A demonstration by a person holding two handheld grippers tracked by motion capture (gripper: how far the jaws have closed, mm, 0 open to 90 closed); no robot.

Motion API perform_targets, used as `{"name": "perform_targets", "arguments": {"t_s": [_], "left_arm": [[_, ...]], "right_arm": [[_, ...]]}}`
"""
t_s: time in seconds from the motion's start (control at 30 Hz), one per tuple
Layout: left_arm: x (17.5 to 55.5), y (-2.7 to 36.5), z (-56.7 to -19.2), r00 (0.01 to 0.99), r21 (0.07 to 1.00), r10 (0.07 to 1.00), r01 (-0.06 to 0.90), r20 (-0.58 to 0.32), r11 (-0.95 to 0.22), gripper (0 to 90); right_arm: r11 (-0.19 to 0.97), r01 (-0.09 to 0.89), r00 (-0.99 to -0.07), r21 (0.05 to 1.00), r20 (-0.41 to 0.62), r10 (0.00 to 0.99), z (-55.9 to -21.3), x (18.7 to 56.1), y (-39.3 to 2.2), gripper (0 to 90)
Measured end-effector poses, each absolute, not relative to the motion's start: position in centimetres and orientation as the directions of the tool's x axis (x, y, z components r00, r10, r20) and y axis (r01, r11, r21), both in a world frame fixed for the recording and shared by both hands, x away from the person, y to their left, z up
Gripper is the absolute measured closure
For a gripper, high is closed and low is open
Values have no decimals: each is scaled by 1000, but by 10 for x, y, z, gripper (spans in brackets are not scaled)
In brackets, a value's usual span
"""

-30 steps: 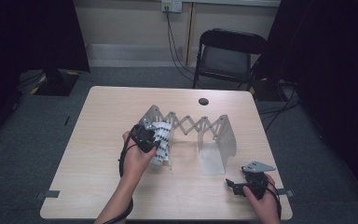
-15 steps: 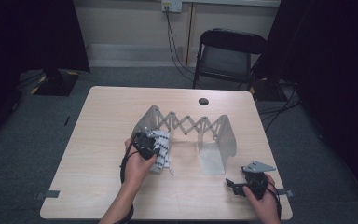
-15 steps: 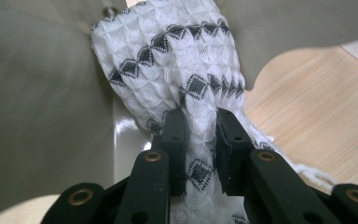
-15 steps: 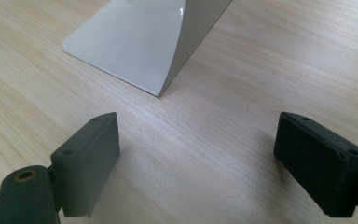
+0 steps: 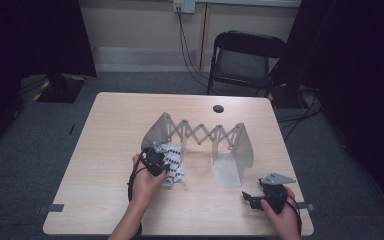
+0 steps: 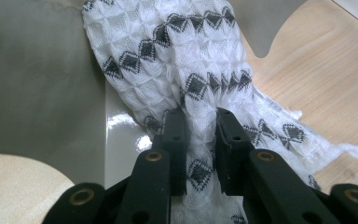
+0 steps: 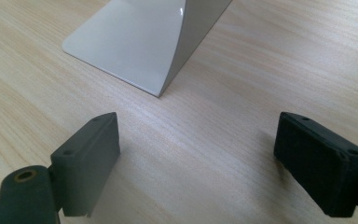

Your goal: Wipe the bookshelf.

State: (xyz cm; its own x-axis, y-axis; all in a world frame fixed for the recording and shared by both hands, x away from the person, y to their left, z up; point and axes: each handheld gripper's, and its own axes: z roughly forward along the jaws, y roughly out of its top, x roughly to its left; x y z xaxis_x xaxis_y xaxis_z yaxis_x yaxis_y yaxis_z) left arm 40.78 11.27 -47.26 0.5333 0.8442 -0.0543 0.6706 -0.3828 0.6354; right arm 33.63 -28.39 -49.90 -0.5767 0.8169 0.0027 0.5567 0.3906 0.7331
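- My left gripper [image 6: 200, 126] is clamped on the cloth [image 6: 186, 70], at the rack's [image 5: 200, 135] left panel.
- My right gripper [image 7: 196, 158] rests open on the table [image 5: 110, 130], near right.

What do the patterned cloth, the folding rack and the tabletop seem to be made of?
Cloth: soft knitted or woven textile, white with dark diamonds; puckered texture and frayed edge.
Rack: probably glossy grey plastic, possibly coated metal; smooth panels with bright reflections.
Tabletop: light wood or wood-look laminate; fine straight grain, matte.
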Motion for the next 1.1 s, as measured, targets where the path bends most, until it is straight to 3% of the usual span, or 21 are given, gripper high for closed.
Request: {"name": "perform_targets", "arguments": {"t_s": [0.63, 1.1], "left_arm": [[385, 124, -460, 583, 659, 807, 644, -94, -388, 765], [359, 174, -461, 575, 659, 807, 659, -130, -363, 765]], "right_arm": [[391, 557, -577, 733, 3, 817, -499, 336, -284, 135], [391, 557, -577, 733, 2, 817, -499, 336, -284, 135]]}}
